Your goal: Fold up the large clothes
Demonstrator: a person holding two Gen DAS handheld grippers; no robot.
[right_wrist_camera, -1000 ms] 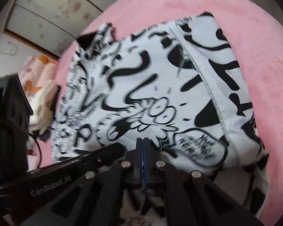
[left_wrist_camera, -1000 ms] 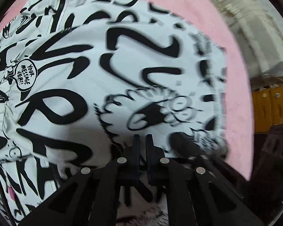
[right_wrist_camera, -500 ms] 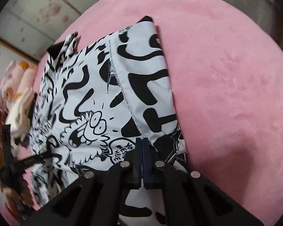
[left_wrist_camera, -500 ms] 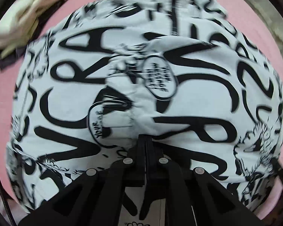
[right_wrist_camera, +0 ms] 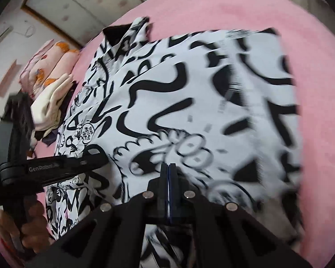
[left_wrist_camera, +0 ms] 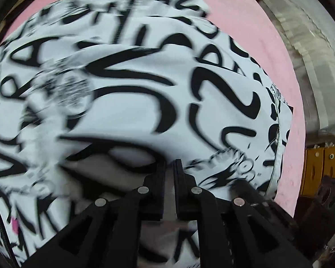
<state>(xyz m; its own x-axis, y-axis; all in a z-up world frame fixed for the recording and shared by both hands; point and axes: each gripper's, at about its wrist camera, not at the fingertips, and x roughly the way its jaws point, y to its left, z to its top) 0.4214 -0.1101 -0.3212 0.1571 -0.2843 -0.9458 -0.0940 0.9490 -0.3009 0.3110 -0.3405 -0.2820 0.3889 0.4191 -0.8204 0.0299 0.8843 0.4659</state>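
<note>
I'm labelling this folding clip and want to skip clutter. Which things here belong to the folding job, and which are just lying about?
Part of the job:
- black-and-white printed garment
- left gripper
- right gripper
- pink bed cover it lies on

Just lying about:
- floral bedding
- cream cloth
- yellow box

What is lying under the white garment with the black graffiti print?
A pink plush blanket lies under the white garment with black graffiti print and shows along its far and right edges. Whatever lies beneath the garment's middle is covered and cannot be seen.
</note>
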